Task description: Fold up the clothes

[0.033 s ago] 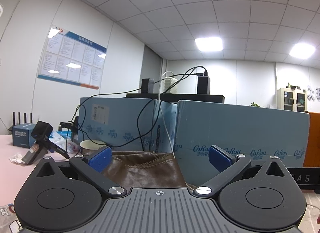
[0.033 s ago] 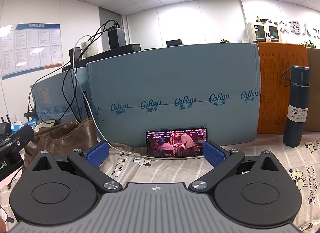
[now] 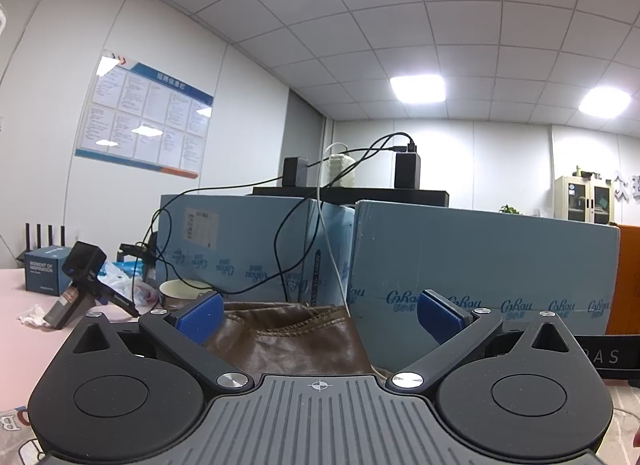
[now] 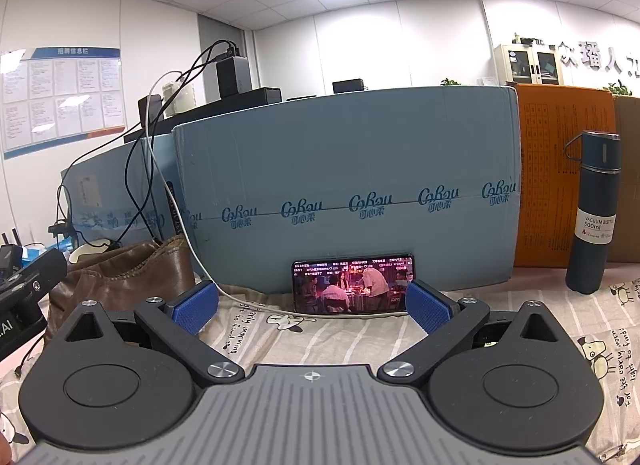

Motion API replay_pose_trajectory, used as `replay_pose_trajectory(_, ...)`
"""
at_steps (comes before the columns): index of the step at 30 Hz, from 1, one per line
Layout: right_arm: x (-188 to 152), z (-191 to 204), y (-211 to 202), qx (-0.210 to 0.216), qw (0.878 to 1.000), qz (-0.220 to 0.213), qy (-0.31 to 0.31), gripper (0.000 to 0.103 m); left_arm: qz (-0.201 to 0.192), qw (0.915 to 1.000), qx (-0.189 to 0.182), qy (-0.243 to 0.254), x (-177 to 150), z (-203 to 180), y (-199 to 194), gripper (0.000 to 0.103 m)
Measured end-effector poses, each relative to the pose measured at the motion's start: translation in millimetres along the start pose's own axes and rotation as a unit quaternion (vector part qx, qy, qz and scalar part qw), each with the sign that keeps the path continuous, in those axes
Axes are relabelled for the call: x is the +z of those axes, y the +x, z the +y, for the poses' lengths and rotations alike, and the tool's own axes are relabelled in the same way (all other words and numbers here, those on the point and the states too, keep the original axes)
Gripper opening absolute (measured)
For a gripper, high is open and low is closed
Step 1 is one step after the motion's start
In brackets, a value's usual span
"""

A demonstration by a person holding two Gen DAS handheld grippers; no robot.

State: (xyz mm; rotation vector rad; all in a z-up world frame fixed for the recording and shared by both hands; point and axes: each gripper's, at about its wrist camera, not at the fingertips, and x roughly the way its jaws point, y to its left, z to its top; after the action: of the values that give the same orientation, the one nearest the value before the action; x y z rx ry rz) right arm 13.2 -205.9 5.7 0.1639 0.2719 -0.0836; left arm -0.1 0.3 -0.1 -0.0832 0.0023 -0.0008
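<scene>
Folding has not begun, I judge: the only cloth in view is the printed cloth (image 4: pixel 532 329) spread over the worktop beneath the right hand-held gripper (image 4: pixel 312 307), and whether it is the garment I cannot tell. Both the right and the left hand-held gripper (image 3: pixel 320 315) hang wide open, holding nothing. Reaching down could snag the white cable (image 4: pixel 240 301) or tip the phone (image 4: pixel 352 285) leaning on the blue box (image 4: pixel 344 169). A brown bag (image 3: pixel 288 341) sits left, and a bottle (image 4: pixel 594 217) stands right.
</scene>
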Motion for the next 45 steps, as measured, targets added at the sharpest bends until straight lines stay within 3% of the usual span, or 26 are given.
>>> replay_pose_trajectory(28, 0, 1, 0, -0.001, 1.0, 0.001, -0.001, 0.101, 0.015, 0.9998, -0.006, -0.008, 0, -3, 4, 0.103)
replay_pose_trajectory(45, 31, -48, -31, -0.024, 0.998, -0.046, 0.025, 0.103, 0.043, 0.9967, -0.069, 0.007, 11, -26, 25, 0.103)
